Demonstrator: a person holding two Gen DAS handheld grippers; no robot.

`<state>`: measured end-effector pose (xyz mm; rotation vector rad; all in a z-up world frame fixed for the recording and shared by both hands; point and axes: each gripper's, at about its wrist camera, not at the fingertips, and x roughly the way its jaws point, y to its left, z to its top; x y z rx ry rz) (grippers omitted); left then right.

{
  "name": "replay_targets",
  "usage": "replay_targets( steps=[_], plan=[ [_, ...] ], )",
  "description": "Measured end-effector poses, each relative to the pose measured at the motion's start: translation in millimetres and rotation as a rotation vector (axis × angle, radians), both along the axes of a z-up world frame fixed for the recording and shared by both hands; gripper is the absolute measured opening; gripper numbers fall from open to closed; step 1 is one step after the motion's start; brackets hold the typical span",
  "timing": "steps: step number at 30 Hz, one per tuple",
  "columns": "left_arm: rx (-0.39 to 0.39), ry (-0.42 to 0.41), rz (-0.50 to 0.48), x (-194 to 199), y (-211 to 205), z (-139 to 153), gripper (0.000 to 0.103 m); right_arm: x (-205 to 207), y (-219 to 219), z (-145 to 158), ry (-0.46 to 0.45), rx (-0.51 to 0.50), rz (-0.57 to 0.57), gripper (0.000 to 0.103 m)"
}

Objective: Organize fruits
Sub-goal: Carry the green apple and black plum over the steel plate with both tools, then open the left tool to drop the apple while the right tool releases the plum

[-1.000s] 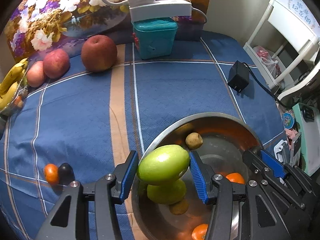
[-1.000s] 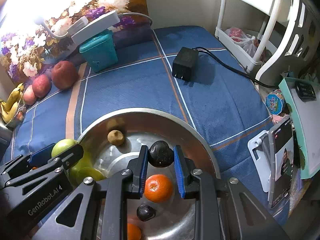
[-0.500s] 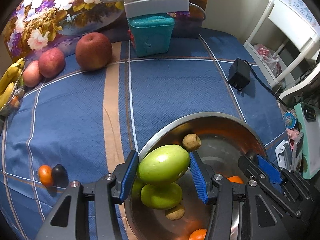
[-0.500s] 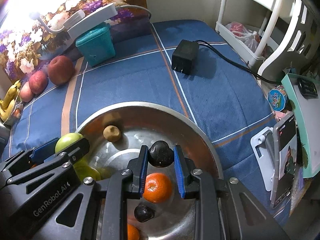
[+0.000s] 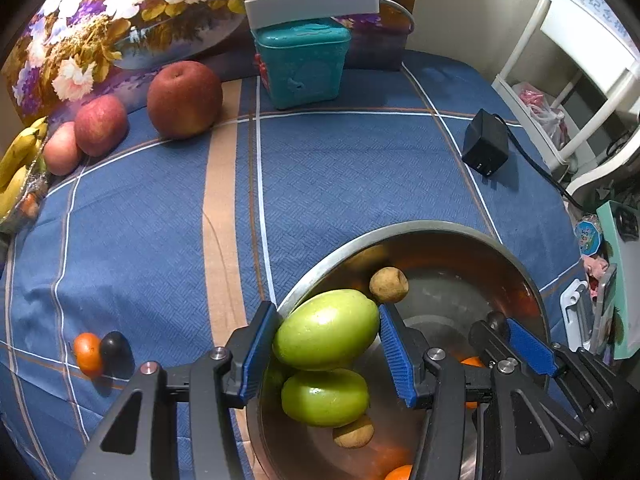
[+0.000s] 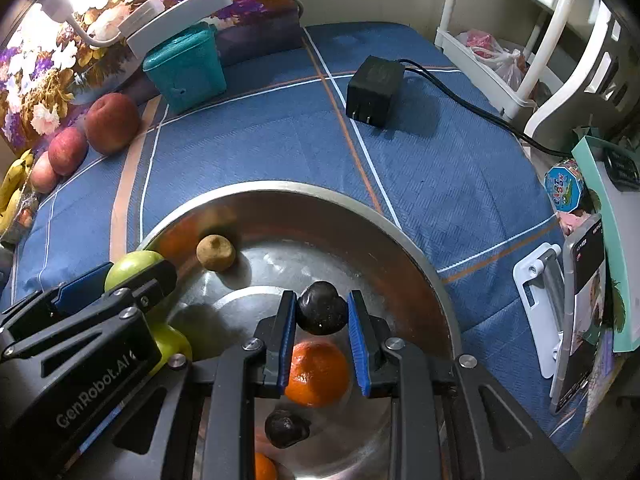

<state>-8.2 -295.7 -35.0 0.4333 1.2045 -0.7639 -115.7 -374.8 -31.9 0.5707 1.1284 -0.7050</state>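
Both tools lift fruit from the bowl [image 6: 400, 236].
Left tool [image 5: 326, 340] clamps a smooth, firm green fruit [image 5: 326, 334] widthwise; right tool [image 6: 322, 318] pinches a small, light dark fruit [image 6: 321, 314], bowl's 6 o'clock.

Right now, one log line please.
left tool: holds green fruit | right tool: holds dark fruit | both over metal bowl

White shelf rack [image 6: 516, 60] beside beige wall [image 5: 472, 8].
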Motion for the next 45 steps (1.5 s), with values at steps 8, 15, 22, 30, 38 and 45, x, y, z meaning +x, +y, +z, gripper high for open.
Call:
replay_targets(
  steps=[8, 15, 22, 30, 38, 45],
  plan=[
    [0.000, 0.001, -0.011, -4, -4, 1, 0.056, 0, -2, -2, 0.013, 0.003, -0.002, 0.027],
    [-0.002, 0.025, -0.017, -9, -10, -2, 0.056, 0, -4, -3, 0.026, -0.003, -0.009, 0.027],
    [0.002, 0.026, -0.021, -11, -13, -3, 0.056, -3, -5, -4, 0.037, -0.004, -0.016, 0.027],
    [-0.004, 0.041, -0.018, -10, -12, -1, 0.059, -2, -5, -5, 0.049, -0.010, -0.016, 0.037],
    [-0.023, 0.035, -0.012, -9, -7, 13, 0.064, -5, -4, 5, 0.030, -0.027, -0.016, 0.050],
    [-0.037, 0.010, 0.023, -3, 7, 22, 0.071, -8, -4, 17, 0.009, -0.037, -0.015, 0.050]
  ],
)
